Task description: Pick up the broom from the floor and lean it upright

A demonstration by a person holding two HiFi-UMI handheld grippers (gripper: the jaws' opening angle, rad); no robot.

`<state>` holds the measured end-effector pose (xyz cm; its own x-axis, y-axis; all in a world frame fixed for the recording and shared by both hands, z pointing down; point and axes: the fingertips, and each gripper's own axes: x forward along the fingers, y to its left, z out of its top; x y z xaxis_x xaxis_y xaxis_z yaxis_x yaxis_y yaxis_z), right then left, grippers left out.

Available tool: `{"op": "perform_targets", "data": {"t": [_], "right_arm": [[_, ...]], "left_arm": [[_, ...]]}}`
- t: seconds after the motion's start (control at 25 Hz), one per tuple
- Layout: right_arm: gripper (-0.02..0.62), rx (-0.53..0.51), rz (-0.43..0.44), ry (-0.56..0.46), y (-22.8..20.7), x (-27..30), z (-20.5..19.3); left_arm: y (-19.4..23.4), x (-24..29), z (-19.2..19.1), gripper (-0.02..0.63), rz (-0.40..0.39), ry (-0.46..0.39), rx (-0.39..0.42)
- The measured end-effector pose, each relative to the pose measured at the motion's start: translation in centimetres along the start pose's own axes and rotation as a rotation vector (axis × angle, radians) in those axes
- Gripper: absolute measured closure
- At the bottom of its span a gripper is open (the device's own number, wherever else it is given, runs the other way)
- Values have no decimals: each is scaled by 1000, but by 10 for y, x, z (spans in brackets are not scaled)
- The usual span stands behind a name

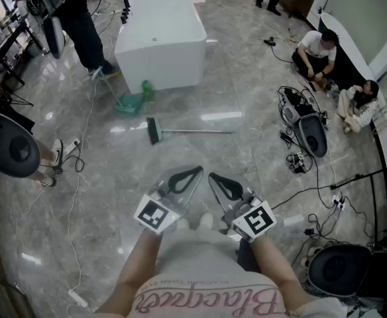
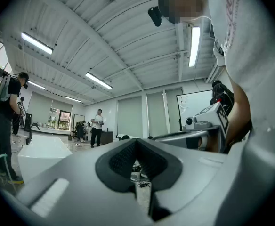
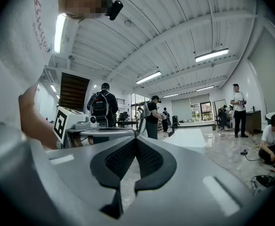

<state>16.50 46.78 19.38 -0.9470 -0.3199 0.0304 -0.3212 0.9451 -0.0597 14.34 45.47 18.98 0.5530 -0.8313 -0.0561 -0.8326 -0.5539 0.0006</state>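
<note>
Floor (image 1: 180, 159) up to broom (image 1: 188, 132): bare, wide way through.
Behind broom: tub (image 1: 160, 35); green thing (image 1: 132, 102) near brush end, not touching.
Left side: cable (image 1: 76, 191) along floor, round case (image 1: 8, 148) beyond.
Right side: cables (image 1: 316, 194) and grey case (image 1: 311, 134), well apart from handle.

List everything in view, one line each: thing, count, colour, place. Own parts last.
broom: one, dark green head, grey handle, flat on the floor ahead
bathtub: one, white, beyond the broom
green item: one, by the bathtub's near corner, kind unclear
rounded cases: three, black, left edge and right side
cables: several, black and white, across the floor
seated people: two, far right
standing person: one, dark clothes, top left
left tongs: grey, shut, empty
right tongs: grey, shut, empty
</note>
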Motion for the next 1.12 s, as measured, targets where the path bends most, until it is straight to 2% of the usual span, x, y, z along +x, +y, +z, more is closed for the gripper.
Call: {"op": "perform_targets", "data": {"t": [0.24,0.52,0.72,1.12], "right_arm": [[594,1,1,17,-1,2,-3],[595,6,9,24,-6,0,-7],[594,89,-18,-39,-28,-13,-1],[594,117,-21,-2,-75,-17,-19]], "left_arm": [[1,-2,2,606,-1,13,42],[3,1,-1,606,3,25,38],[0,14,-9,606,-17,19,-16],[14,53,-24,606,22,41,-43]]}}
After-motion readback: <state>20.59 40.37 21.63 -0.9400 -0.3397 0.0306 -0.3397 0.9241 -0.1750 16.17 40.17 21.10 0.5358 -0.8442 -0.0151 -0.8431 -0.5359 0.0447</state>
